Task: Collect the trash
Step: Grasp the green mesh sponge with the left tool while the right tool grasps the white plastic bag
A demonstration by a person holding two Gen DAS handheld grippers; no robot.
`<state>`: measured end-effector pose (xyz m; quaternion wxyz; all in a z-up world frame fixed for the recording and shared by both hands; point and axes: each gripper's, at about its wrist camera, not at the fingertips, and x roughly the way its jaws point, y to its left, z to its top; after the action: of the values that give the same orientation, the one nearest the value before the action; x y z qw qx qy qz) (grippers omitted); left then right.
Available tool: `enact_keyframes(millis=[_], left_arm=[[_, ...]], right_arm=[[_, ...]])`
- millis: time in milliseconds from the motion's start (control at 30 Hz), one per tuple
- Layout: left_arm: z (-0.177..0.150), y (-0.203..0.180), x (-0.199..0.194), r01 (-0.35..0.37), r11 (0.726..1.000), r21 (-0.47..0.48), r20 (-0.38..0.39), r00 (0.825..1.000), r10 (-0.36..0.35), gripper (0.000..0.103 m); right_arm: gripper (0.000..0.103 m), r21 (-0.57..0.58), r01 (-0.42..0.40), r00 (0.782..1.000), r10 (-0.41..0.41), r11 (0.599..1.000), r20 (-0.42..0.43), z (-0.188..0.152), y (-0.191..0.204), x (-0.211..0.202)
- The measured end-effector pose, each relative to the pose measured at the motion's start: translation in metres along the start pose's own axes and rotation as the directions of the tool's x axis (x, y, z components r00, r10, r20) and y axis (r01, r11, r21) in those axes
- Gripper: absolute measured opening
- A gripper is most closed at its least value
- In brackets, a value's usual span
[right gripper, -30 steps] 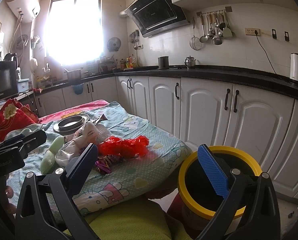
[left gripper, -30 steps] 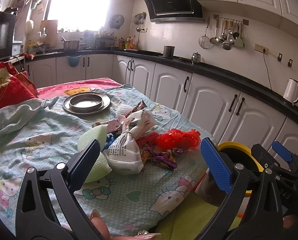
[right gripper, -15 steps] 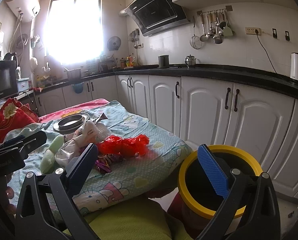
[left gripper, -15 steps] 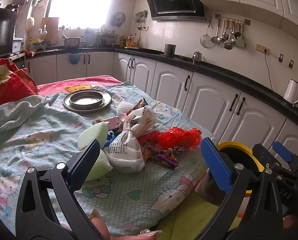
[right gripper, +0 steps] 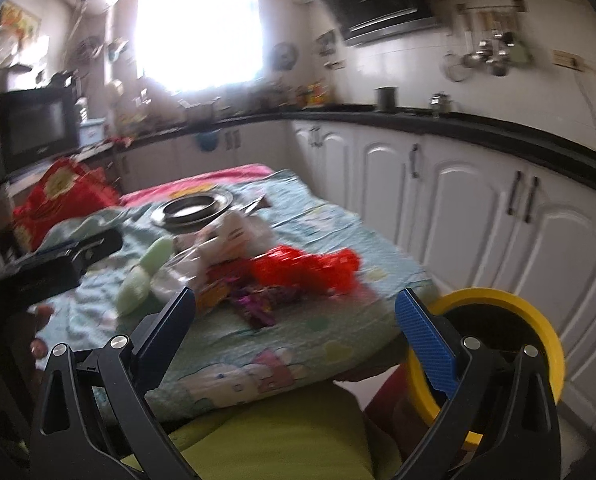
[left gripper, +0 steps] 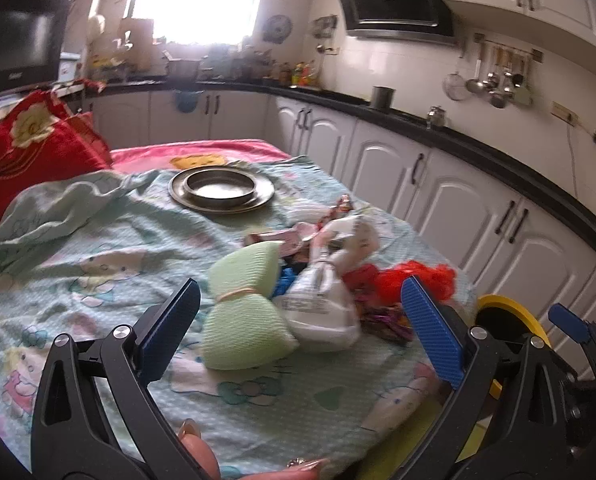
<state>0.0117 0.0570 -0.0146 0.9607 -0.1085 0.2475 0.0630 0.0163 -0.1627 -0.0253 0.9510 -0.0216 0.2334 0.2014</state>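
Observation:
A pile of trash lies on the cloth-covered table (left gripper: 97, 248): a pale green pouch (left gripper: 245, 312), a white plastic bag (left gripper: 322, 304), a red plastic bag (left gripper: 414, 280) and foil wrappers (left gripper: 386, 320). My left gripper (left gripper: 298, 332) is open and empty, hovering just in front of the green pouch. My right gripper (right gripper: 293, 332) is open and empty, near the table's front edge, facing the red bag (right gripper: 310, 268) and wrappers (right gripper: 253, 300). A yellow-rimmed bin (right gripper: 494, 352) stands on the floor at the right of the table; it also shows in the left wrist view (left gripper: 510, 316).
A metal plate with a bowl (left gripper: 221, 190) sits further back on the table. A red pillow (left gripper: 33, 148) lies at the far left. White kitchen cabinets (right gripper: 478, 216) run along the right. A yellow-green cushion (right gripper: 289, 436) is below the table edge.
Both grippers have moved forward and left toward the trash pile, which now looks closer. The bin has shifted right in both views. Both grippers stay open.

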Motion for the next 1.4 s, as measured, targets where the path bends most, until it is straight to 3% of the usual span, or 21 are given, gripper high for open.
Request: enact_keyframes(millis=[400, 567, 633, 967, 1067, 1133, 1167, 1200, 1233, 1400], left_arm=[[0.011, 0.059, 0.025, -0.088, 0.989, -0.117, -0.077, 0.994, 0.08, 0.092], [0.015, 0.081, 0.045, -0.085, 0.981, -0.175, -0.154, 0.986, 0.058, 0.092], [0.017, 0.086, 0.053, -0.087, 0.978, -0.189, -0.181, 0.982, 0.053, 0.092], [0.009, 0.092, 0.082, -0.016, 0.961, -0.277, -0.252, 0.966, -0.056, 0.092], [0.005, 0.092, 0.089, 0.006, 0.957, -0.291, -0.275, 0.957, -0.09, 0.092], [0.002, 0.09, 0.093, 0.03, 0.954, -0.299, -0.287, 0.95, -0.12, 0.092], [0.001, 0.09, 0.095, 0.041, 0.951, -0.306, -0.295, 0.946, -0.136, 0.092], [-0.001, 0.09, 0.097, 0.046, 0.949, -0.313, -0.301, 0.943, -0.145, 0.091], [-0.003, 0.09, 0.099, 0.048, 0.946, -0.322, -0.311, 0.938, -0.154, 0.086], [-0.011, 0.091, 0.107, 0.085, 0.925, -0.369, -0.337, 0.916, -0.219, 0.064]], right_arm=[[0.097, -0.141, -0.166, 0.981, 0.15, 0.976, -0.123, 0.007, 0.052, 0.048], [0.093, -0.187, -0.208, 0.971, 0.179, 0.96, -0.161, 0.005, 0.066, 0.075], [0.086, -0.207, -0.214, 0.967, 0.178, 0.955, -0.18, 0.006, 0.07, 0.088], [0.068, -0.264, -0.281, 0.947, 0.222, 0.923, -0.231, 0.003, 0.087, 0.126], [0.056, -0.289, -0.296, 0.944, 0.232, 0.91, -0.235, 0.004, 0.093, 0.132], [0.039, -0.298, -0.324, 0.935, 0.256, 0.898, -0.247, 0.005, 0.096, 0.135], [0.038, -0.309, -0.327, 0.935, 0.257, 0.893, -0.246, 0.005, 0.097, 0.134], [0.035, -0.316, -0.328, 0.936, 0.259, 0.89, -0.24, 0.005, 0.097, 0.134], [0.025, -0.317, -0.34, 0.932, 0.271, 0.886, -0.241, 0.006, 0.097, 0.133], [0.02, -0.326, -0.359, 0.927, 0.294, 0.874, -0.232, 0.006, 0.095, 0.129]])
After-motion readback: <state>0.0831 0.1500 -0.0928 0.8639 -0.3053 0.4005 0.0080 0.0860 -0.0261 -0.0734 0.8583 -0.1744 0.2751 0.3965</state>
